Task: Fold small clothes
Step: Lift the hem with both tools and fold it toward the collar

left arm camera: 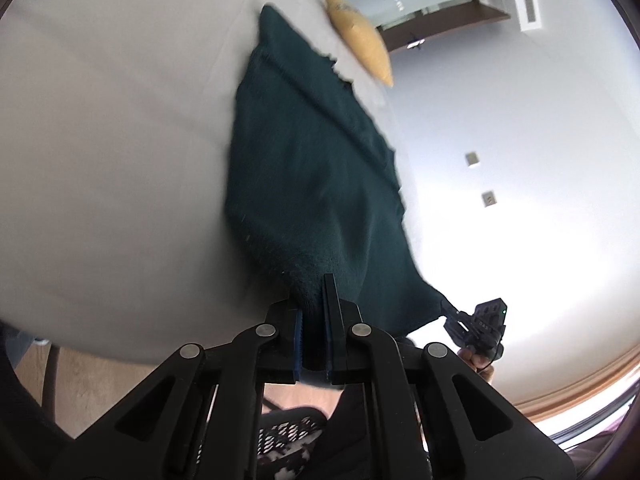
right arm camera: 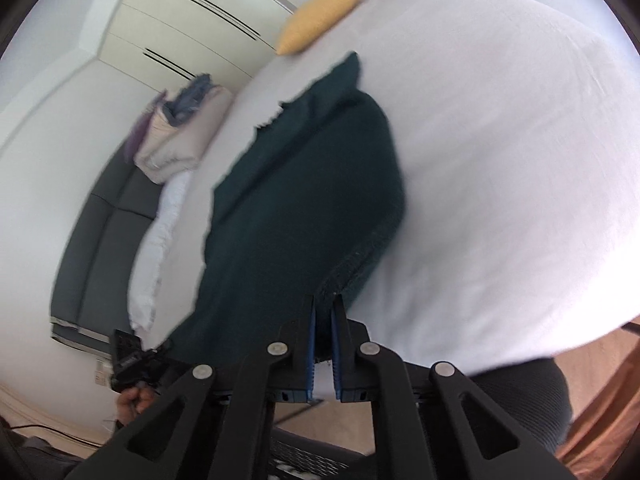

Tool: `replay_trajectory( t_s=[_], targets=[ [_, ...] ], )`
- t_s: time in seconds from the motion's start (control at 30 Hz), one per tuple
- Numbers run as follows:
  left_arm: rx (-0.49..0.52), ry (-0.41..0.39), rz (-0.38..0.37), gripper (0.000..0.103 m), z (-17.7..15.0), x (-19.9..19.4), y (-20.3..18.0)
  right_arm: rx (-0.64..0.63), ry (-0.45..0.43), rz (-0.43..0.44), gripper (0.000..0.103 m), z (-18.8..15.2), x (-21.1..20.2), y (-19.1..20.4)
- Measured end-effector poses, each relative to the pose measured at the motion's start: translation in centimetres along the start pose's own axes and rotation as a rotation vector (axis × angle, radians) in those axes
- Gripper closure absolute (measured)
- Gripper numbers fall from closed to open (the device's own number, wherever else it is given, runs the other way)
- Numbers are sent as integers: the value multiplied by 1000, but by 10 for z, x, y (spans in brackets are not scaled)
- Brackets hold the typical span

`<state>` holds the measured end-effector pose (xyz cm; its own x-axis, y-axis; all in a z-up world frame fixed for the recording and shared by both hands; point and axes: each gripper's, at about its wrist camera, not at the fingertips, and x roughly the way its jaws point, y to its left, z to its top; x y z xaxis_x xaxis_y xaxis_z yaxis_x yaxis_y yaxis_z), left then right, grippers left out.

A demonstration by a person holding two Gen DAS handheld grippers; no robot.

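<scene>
The left gripper (left arm camera: 314, 300) is clamped on one near corner of the dark green knit garment (left arm camera: 316, 168); we note fabric pinched between its blue pads (left arm camera: 298, 336). The right gripper (right arm camera: 325, 312) is likewise closed on the opposite near corner, at the ribbed hem. We judge the two-corner hold is meant to keep the near edge taut and level so it can be carried over for a fold. The garment runs away from both grippers, its near edge lifted while its far end rests on the white bed sheet (left arm camera: 112, 152), short of the yellow pillow (left arm camera: 360, 36). Both views are motion-blurred, so finer creases cannot be assessed.
</scene>
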<state>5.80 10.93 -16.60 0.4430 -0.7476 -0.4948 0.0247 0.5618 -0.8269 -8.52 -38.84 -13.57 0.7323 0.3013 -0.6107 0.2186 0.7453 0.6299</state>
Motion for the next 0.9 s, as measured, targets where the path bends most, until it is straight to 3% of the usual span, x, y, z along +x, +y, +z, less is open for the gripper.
replay_trajectory(
  t_s=[0.13, 0.4, 0.57, 0.9],
  targets=[
    [10, -66, -46, 97, 30, -12, -13, 5, -39, 74, 95, 26, 7, 20],
    [10, -148, -69, 97, 89, -8, -29, -18, -64, 86, 95, 91, 47, 53],
    [-31, -183, -84, 98, 133, 5, -28, 11, -98, 80, 95, 136, 69, 53],
    [-38, -226, -43, 98, 249, 57, -37, 95, -172, 61, 95, 231, 124, 38]
  ],
)
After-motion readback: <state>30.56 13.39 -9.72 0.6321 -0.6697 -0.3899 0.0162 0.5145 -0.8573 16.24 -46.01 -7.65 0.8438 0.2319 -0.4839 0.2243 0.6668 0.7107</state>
